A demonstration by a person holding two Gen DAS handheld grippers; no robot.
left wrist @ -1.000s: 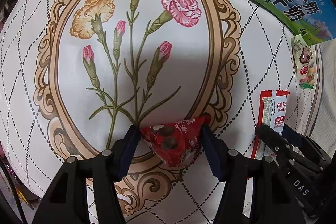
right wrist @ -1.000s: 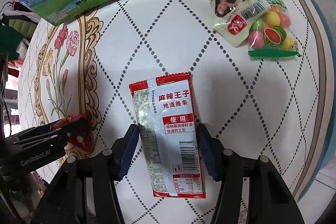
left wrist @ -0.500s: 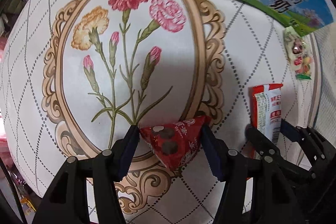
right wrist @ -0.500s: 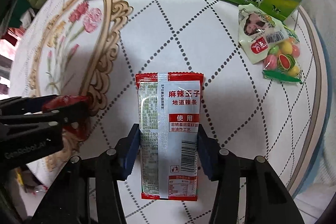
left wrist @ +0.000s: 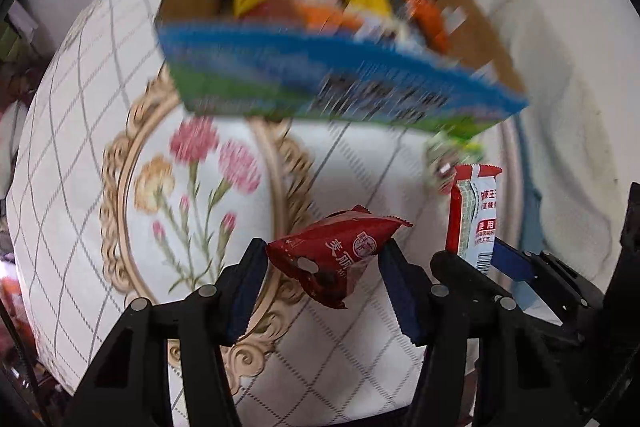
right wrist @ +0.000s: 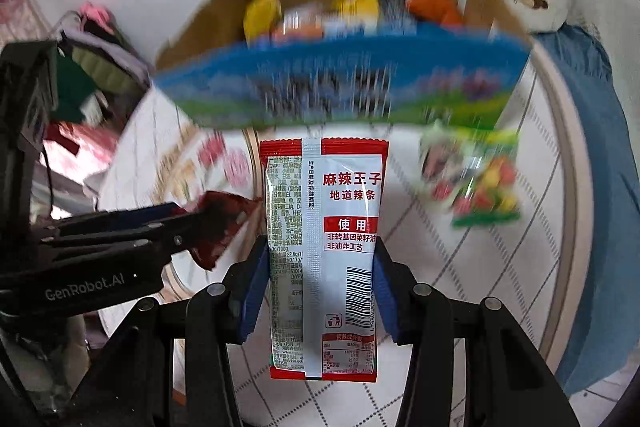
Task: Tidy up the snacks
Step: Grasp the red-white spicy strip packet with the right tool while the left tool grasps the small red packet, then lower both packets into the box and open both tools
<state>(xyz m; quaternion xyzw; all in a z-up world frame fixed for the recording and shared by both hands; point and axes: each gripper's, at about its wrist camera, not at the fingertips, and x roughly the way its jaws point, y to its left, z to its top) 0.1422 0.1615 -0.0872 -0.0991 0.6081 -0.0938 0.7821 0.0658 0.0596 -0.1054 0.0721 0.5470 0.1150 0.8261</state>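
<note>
My left gripper (left wrist: 324, 275) is shut on a dark red snack packet (left wrist: 332, 255) and holds it above the round table. My right gripper (right wrist: 318, 279) is shut on a red and white spicy-strip packet (right wrist: 324, 247), also lifted; this packet shows at the right of the left wrist view (left wrist: 474, 215). Ahead stands an open cardboard milk box (left wrist: 320, 83) with blue and green print, holding several yellow and orange snack packets (right wrist: 344, 11). The left gripper with its red packet shows at the left of the right wrist view (right wrist: 192, 223).
Two small snack bags, one with colourful candies (right wrist: 480, 183), lie on the tablecloth (left wrist: 80, 147) in front of the box's right end. A white wall stands behind the box. Clothes (right wrist: 96, 67) are piled left of the table.
Both grippers have risen from the table with their packets and tilted up. The open top of the box and its contents have come into view.
</note>
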